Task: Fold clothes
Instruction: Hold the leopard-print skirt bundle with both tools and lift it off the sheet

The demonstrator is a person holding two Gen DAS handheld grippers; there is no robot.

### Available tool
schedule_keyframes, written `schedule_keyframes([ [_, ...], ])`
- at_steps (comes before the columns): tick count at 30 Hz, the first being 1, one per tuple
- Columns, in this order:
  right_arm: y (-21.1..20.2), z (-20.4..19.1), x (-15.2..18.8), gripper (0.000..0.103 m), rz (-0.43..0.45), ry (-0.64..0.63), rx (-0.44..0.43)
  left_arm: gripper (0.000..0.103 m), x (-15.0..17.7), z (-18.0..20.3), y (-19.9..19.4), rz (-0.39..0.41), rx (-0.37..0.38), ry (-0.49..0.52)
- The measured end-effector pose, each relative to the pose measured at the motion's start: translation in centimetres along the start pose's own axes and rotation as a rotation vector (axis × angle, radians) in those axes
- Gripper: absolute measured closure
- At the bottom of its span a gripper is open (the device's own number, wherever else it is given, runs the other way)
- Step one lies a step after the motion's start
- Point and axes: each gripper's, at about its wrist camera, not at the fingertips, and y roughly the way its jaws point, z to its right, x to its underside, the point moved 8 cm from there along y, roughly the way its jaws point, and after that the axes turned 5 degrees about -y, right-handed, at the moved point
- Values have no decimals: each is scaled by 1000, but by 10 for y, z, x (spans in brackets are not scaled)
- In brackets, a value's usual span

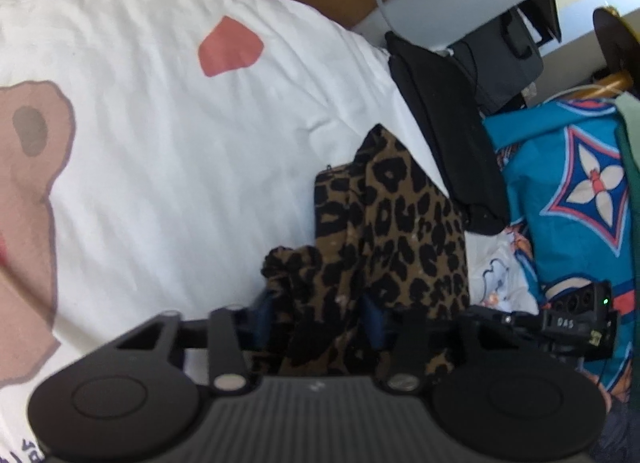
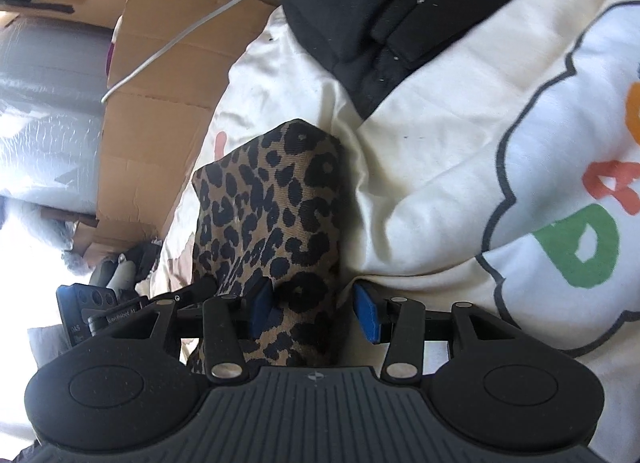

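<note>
Between both jaws, leopard-print garment [image 1: 384, 231] (bunched).

Black ribbed tongs [image 2: 316, 309] (2 blue pads [image 2: 366, 313], silver screws).

- White bedcover [image 1: 168, 143], printed with cartoon shapes.
- Cardboard boxes [image 2: 160, 75] stacked beyond the bed.
- White cable [image 2: 180, 35] hanging across the boxes.
- Teal patterned cloth [image 1: 568, 183] alongside.
- Bright daylight at one side.

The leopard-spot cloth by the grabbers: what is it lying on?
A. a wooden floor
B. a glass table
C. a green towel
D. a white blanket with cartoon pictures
D: the leopard-spot cloth rests on the white blanket, which carries a brown cartoon shape and a red patch.
</note>
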Motion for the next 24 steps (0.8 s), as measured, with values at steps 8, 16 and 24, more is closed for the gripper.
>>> schedule_keyframes([
  [8,-3,-3,-10,52,17,-20,-13,72,3,-8,-15,17,44,-40],
  [16,12,0,-19,53,-20,-30,-44,44,-4,-13,-5,9,39,-77],
  [24,24,-16,-7,52,-99,-114,-63,40,-3,-6,11,-49,99,-70],
])
